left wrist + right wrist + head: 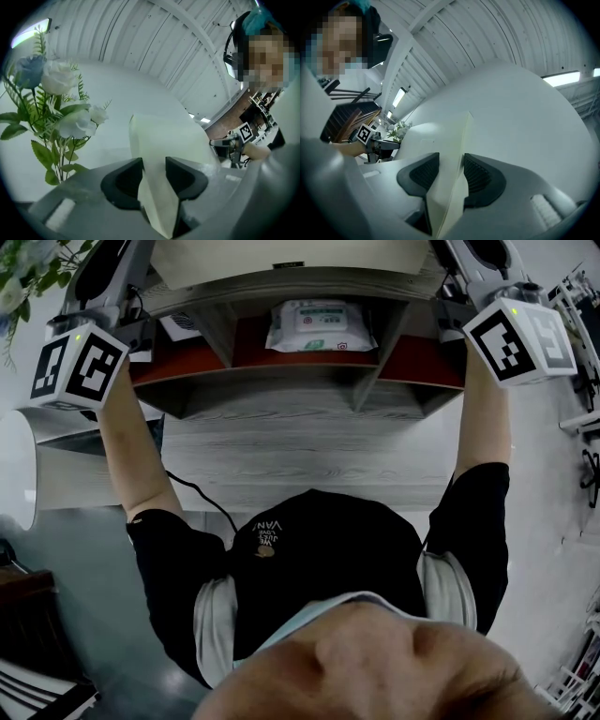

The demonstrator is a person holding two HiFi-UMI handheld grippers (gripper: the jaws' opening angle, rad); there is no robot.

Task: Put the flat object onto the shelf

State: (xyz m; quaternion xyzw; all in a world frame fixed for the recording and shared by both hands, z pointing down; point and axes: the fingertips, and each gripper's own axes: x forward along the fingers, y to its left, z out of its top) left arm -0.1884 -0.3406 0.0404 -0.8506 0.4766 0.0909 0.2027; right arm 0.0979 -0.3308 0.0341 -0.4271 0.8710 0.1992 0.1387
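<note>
The left gripper (153,164) at nine o'clock and the right gripper (451,159) at three pinch the board (291,259). It should stay level going onto the shelf (225,292).

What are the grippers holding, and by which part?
A flat cream board, gripped at both ends: left gripper on its left edge, right gripper on its right edge.
</note>
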